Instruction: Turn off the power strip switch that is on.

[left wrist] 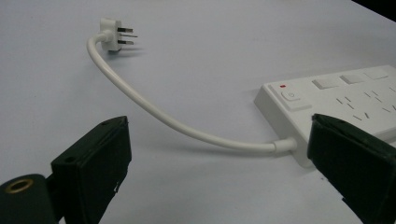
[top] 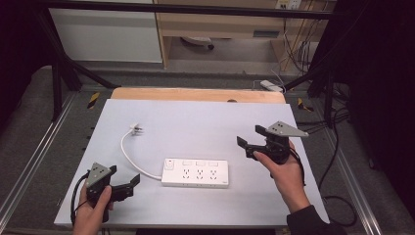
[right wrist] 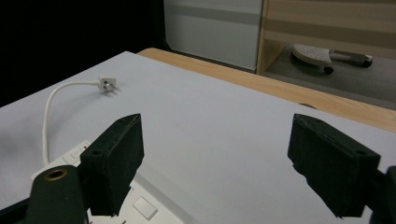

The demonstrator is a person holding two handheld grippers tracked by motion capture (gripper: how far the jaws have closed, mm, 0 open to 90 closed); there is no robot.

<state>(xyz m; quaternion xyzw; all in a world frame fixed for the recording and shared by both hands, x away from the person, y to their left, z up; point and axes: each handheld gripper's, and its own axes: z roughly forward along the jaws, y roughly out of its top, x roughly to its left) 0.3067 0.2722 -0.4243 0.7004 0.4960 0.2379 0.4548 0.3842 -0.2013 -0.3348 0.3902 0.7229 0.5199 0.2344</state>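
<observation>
Left gripper (top: 128, 185) held low over desk (top: 205, 122), jaws wide apart, nothing between. White power strip (top: 195, 173) flat on desk just ahead of it, cord (left wrist: 154, 112) curving off to plug (left wrist: 112, 36) farther ahead. Right gripper (top: 250, 139) raised, also gaping and empty, strip below and left of its jaws.
</observation>
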